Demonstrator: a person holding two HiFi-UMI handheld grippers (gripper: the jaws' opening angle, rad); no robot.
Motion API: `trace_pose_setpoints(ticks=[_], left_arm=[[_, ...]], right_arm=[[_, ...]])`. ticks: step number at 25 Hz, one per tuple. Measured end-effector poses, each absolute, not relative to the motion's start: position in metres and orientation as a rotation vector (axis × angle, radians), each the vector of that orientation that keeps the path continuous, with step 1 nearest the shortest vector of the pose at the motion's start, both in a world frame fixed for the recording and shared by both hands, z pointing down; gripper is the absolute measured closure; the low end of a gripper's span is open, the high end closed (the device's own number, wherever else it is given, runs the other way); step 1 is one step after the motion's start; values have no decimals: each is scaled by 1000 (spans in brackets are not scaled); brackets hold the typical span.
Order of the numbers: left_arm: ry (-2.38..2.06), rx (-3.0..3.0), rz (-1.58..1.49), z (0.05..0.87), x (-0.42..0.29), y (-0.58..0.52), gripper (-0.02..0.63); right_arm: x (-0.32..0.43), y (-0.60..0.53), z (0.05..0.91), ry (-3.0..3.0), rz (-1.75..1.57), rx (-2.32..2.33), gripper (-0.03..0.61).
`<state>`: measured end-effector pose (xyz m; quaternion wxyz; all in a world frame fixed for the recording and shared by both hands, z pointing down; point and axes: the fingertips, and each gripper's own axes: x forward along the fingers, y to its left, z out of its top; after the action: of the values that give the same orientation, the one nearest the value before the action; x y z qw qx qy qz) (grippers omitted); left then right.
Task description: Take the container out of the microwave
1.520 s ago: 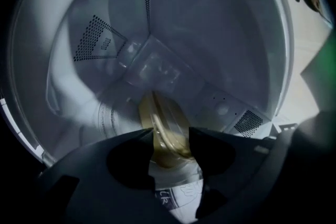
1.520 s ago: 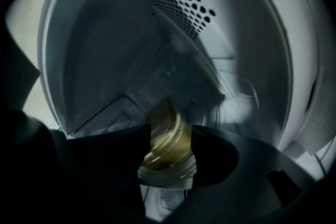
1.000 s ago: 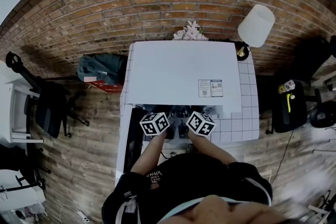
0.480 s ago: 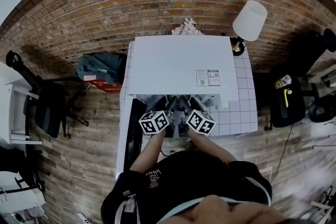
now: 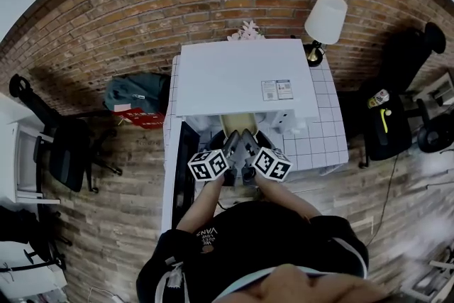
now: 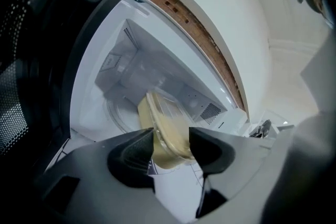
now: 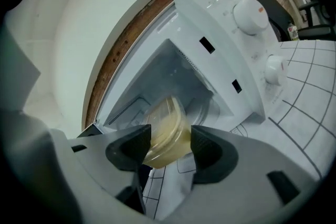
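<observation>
A clear lidded container (image 5: 237, 125) of pale yellow food hangs just outside the mouth of the white microwave (image 5: 241, 74). My left gripper (image 5: 230, 145) and right gripper (image 5: 247, 145) hold it side by side from the front. In the left gripper view the container (image 6: 166, 132) sits tilted between the jaws of the left gripper (image 6: 170, 145), pads against its sides, with the glass turntable (image 6: 123, 113) behind it. The right gripper view has the container (image 7: 167, 131) pinched likewise by the right gripper (image 7: 171, 145), over the tiled table (image 7: 307, 113).
The dark microwave door (image 5: 181, 170) stands open at the left. Two control knobs (image 7: 251, 12) sit on the microwave's right panel. A lamp (image 5: 326, 14) and flowers (image 5: 245, 30) stand at the back of the table. A bag (image 5: 135, 92) and chairs stand on the wooden floor.
Both grippers have drawn back toward the person together. The container, earlier hidden under the microwave's top, now shows outside the opening.
</observation>
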<state>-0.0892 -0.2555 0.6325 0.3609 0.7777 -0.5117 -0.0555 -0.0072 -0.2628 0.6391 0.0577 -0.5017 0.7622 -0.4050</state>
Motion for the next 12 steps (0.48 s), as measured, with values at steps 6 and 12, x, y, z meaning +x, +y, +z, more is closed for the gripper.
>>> trace_pose_setpoints(ticks=[6,12], left_arm=[[-1300,2023,-137,632,-85,-232,394],[-1274,2037,-123,635,-82,-205,394]], right_arm=[[-3,-237,638,2294,-1216,-1535,345],[1,-209,642,2266,-1220,-1559,345]])
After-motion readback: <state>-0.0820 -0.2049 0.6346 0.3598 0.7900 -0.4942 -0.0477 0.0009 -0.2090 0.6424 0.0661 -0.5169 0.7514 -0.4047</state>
